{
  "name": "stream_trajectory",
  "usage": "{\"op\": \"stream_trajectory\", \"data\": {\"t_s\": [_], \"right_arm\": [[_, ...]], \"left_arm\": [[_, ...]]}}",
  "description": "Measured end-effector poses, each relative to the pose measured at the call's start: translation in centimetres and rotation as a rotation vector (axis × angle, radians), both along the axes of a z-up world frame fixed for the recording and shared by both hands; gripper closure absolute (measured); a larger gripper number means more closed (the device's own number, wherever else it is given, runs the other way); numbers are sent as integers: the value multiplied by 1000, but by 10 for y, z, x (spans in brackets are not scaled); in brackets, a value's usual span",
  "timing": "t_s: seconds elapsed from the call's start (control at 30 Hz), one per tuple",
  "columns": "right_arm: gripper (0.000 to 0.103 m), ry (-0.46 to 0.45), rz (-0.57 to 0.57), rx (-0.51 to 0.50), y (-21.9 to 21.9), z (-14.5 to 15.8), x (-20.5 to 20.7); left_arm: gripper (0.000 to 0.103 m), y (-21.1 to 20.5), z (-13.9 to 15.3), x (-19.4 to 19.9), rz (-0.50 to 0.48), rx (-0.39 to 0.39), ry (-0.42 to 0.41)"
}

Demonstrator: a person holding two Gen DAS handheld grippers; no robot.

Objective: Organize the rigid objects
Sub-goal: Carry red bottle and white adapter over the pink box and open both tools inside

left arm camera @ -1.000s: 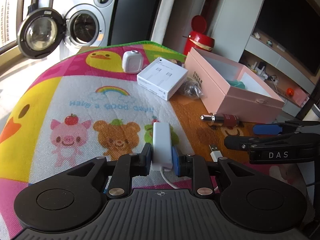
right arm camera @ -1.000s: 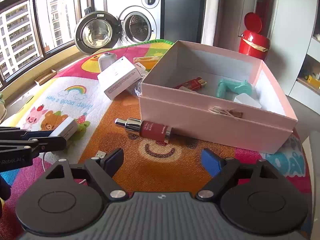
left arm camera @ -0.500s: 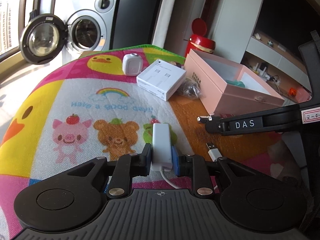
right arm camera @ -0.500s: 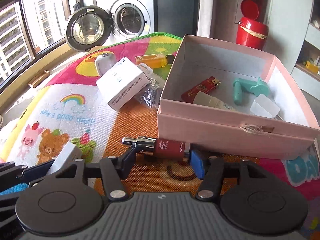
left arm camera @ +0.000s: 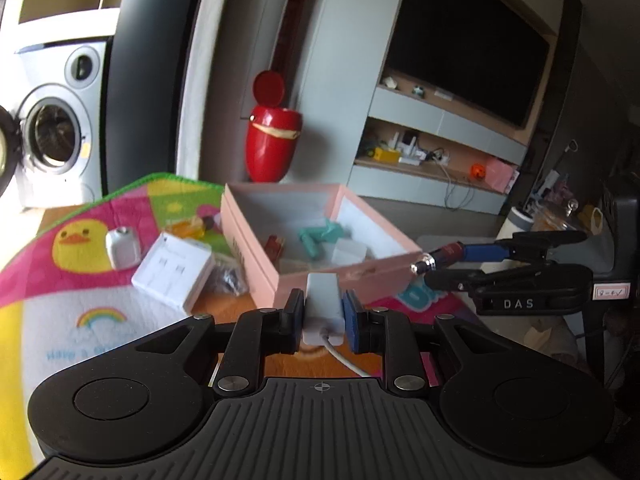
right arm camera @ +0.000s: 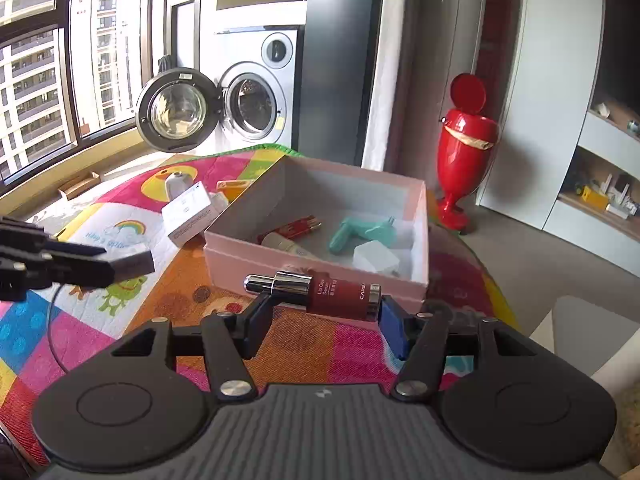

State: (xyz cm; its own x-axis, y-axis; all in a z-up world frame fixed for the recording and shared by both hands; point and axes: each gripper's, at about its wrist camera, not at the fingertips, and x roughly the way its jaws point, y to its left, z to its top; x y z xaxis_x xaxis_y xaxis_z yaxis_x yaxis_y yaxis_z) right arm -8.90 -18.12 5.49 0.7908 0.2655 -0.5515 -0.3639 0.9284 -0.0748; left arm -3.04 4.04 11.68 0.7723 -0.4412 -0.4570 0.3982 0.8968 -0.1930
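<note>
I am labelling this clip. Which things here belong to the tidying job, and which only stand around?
Job: white adapter in left gripper; red serum bottle in right gripper; pink box; flat white box; small white device.

Around: washing machine; red bin; television.

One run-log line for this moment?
left gripper: shut on white adapter | right gripper: shut on red serum bottle | both near pink box
</note>
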Motion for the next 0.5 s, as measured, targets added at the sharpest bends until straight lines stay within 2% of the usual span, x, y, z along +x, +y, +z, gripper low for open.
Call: {"op": "stream_trajectory", "data": {"t_s": [0.13,0.2,0.33,0.43,0.5], "right_arm": [[45,-116,-71,21,-21,27,1],[45,-153,-112,39,-28,36,6],[45,-174,-134,67,-31,40,15],[45,-162,-110,75,-27,35,22],[45,-153,-90,75,-25,30,29]], "left_arm": [[78,-24,67,42,-2,6,-235],[78,-37,82,71,36,-2,-288],[78,-56,72,127,93,-52,-244],[78,-66,47,152,99,-8,-156],[78,-66,27,159,87,-14,-117]]}}
